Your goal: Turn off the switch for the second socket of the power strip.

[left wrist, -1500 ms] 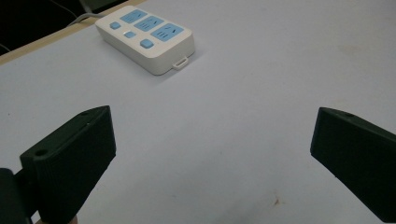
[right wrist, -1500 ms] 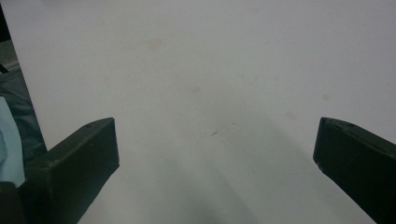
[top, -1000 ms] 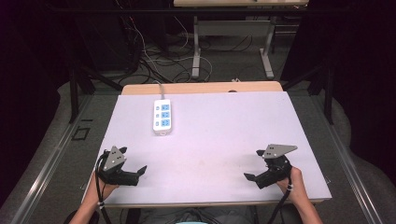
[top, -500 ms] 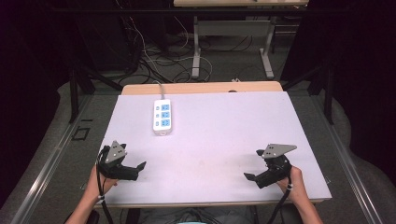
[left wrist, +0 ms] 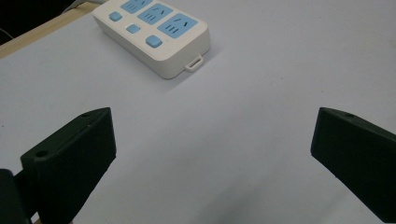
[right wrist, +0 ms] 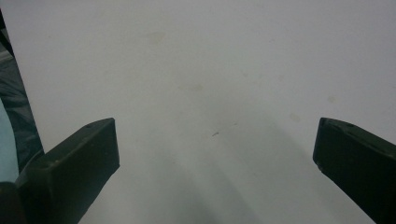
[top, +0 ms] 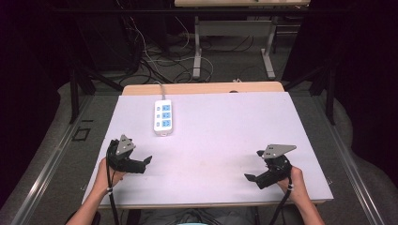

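A white power strip (top: 163, 117) with blue sockets and blue switches lies on the far left part of the white table (top: 225, 126), its cord running off the back edge. In the left gripper view the power strip (left wrist: 152, 32) sits ahead and to the upper left. My left gripper (top: 143, 164) hovers near the table's front left, open and holding nothing, pointing right. Its jaws stand wide apart around my left gripper (left wrist: 212, 140) midpoint. My right gripper (top: 253, 166) is at the front right, open with nothing in it, pointing left over bare tabletop (right wrist: 215, 70).
A wooden strip (top: 202, 88) borders the table's far edge. Beyond it stand the metal legs of another desk (top: 197, 47) and loose cables (top: 155, 56) on the floor. Metal rails (top: 51, 164) run along the table's left side.
My left gripper has shifted a little away from the front edge, toward the power strip. The right gripper has stayed in place.
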